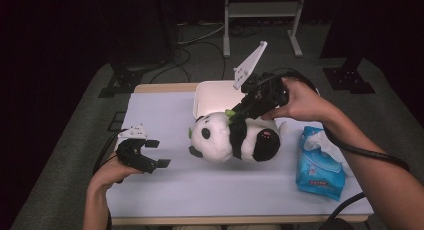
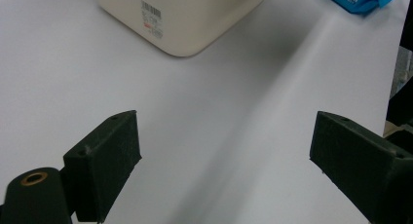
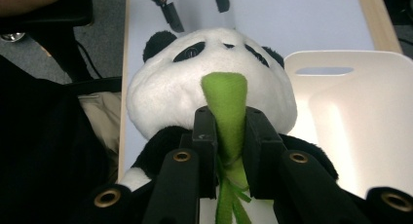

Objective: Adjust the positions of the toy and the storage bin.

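Note:
A black-and-white plush panda [image 1: 235, 138] hangs just over the white table cover, head to the left. My right gripper [image 1: 234, 115] is shut on the green felt bamboo stalk [image 3: 226, 112] at the panda's [image 3: 209, 83] chest, both pads [image 3: 205, 136] pressing its sides. A cream plastic bin [image 1: 216, 97] stands right behind the panda; its rim [image 3: 341, 58] appears on the right of the right gripper view. At the table's left my left gripper [image 1: 152, 152] rests low in a hand, open, nothing between its fingers [image 2: 104, 160].
A blue pack of wet wipes [image 1: 320, 165] lies at the right of the table. The bin [image 2: 185, 19] with its barcode label stands ahead of the left gripper. Cables trail off both table sides; metal stand legs [image 1: 260, 20] rise behind.

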The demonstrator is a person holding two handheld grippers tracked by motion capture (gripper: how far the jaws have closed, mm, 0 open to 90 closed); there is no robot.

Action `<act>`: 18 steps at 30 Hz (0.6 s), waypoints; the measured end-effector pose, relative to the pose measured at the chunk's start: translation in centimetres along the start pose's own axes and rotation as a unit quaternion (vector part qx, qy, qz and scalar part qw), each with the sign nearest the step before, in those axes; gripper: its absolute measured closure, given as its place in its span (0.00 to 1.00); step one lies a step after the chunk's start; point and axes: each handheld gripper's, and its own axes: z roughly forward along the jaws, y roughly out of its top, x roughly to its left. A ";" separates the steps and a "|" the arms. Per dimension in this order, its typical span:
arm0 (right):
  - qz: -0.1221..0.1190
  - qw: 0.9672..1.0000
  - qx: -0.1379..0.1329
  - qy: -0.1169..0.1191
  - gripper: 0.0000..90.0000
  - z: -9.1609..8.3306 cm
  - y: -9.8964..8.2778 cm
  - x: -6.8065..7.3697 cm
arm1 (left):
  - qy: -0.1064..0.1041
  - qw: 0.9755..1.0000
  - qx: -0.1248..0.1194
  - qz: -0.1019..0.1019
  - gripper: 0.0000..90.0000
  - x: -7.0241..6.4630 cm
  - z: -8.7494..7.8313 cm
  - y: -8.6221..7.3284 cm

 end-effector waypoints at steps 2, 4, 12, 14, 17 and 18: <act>0.001 1.000 0.000 -0.005 0.85 -0.5 0.2 -0.2 | -0.001 1.000 0.000 -0.001 0.11 0.0 0.1 0.0; 0.000 1.000 -0.002 -0.011 0.85 -1.0 0.5 -0.5 | -0.001 1.000 0.001 -0.002 0.11 0.1 0.1 -0.1; 0.006 1.000 0.002 -0.030 0.85 -2.3 1.6 -2.3 | 0.000 1.000 -0.001 -0.007 0.11 0.4 0.1 -0.3; 0.011 0.999 0.002 -0.034 0.85 -2.6 1.7 -2.9 | -0.001 1.000 -0.001 -0.006 0.11 0.4 0.0 -0.4; 0.015 0.999 0.003 -0.037 0.85 -2.8 1.9 -3.9 | 0.001 1.000 -0.003 -0.008 0.11 0.6 -0.2 -0.5; 0.015 0.999 0.001 -0.039 0.85 -2.9 2.0 -4.2 | 0.002 1.000 -0.001 -0.008 0.11 0.6 -0.2 -0.5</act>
